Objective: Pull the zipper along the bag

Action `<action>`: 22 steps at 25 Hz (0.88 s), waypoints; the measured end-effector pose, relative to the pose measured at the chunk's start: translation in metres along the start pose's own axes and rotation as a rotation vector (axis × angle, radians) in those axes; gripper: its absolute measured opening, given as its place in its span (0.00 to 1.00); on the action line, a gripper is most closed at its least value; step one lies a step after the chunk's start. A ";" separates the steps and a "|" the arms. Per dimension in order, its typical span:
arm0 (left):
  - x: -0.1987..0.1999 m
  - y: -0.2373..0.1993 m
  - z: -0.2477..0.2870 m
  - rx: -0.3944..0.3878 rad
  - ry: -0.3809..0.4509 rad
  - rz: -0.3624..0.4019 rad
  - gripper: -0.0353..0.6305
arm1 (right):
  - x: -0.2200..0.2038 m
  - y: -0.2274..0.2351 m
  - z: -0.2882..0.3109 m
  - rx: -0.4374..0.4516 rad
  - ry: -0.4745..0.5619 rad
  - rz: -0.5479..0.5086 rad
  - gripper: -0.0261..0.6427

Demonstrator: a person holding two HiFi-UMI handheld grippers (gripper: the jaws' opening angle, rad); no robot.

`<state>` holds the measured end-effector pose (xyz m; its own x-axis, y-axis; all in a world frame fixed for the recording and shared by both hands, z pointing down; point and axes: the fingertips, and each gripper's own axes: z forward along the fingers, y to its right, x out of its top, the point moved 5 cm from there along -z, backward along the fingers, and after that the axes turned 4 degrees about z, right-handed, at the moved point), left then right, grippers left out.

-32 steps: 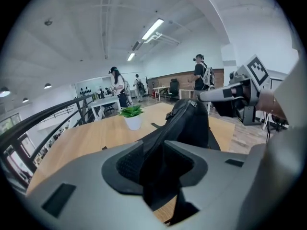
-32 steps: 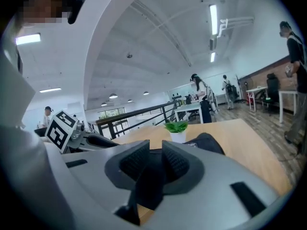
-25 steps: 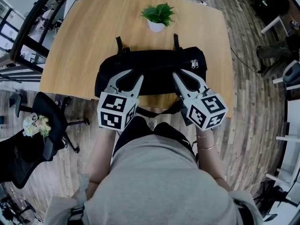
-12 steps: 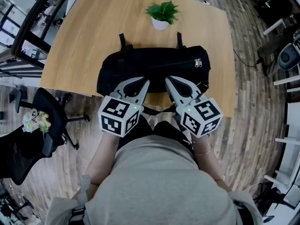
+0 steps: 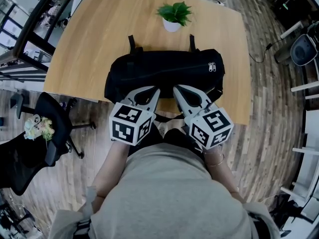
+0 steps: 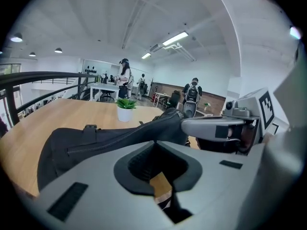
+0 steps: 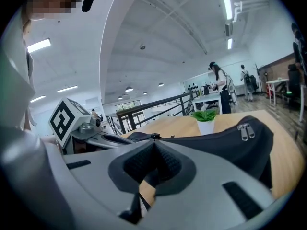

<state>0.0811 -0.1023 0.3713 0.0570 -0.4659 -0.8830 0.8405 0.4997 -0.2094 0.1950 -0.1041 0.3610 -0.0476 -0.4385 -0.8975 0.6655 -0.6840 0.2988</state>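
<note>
Left hand-held gripper (image 5: 155, 90), right hand-held gripper (image 5: 175, 88) have shut

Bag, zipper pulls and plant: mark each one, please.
bag (image 5: 159, 73): head view, top panel.
zipper pulls (image 5: 212, 66): head view, metal tabs.
plant (image 5: 174, 11): head view, leaves.

One table (image 5: 94, 39) is counted, with one bag (image 5: 164, 71) on it and one plant (image 5: 173, 15) at the table's twelve o'clock. Two zipper pulls (image 5: 212, 66) are seen side by side at the bag's two o'clock, and two straps (image 5: 132, 43) are counted on its far edge, at eleven and one o'clock. At the bag's six o'clock two grippers are counted, the left gripper (image 5: 155, 89) and the right gripper (image 5: 175, 88), with two marker cubes (image 5: 130, 123), one on each. One chair (image 5: 55, 133) is seen at the table's eight o'clock, and one bunch of flowers (image 5: 39, 129) is counted beside it.
</note>
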 end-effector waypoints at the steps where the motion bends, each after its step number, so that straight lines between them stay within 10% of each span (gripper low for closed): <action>1: 0.000 0.000 0.000 -0.001 0.001 -0.003 0.09 | 0.000 -0.001 0.001 0.000 -0.004 -0.001 0.05; 22: -0.008 0.000 0.001 -0.001 -0.029 -0.001 0.09 | -0.016 0.006 0.002 -0.044 -0.094 0.012 0.05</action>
<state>0.0813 -0.0996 0.3786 0.0721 -0.4871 -0.8704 0.8400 0.5001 -0.2103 0.1983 -0.1022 0.3775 -0.1078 -0.5010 -0.8587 0.6984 -0.6529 0.2932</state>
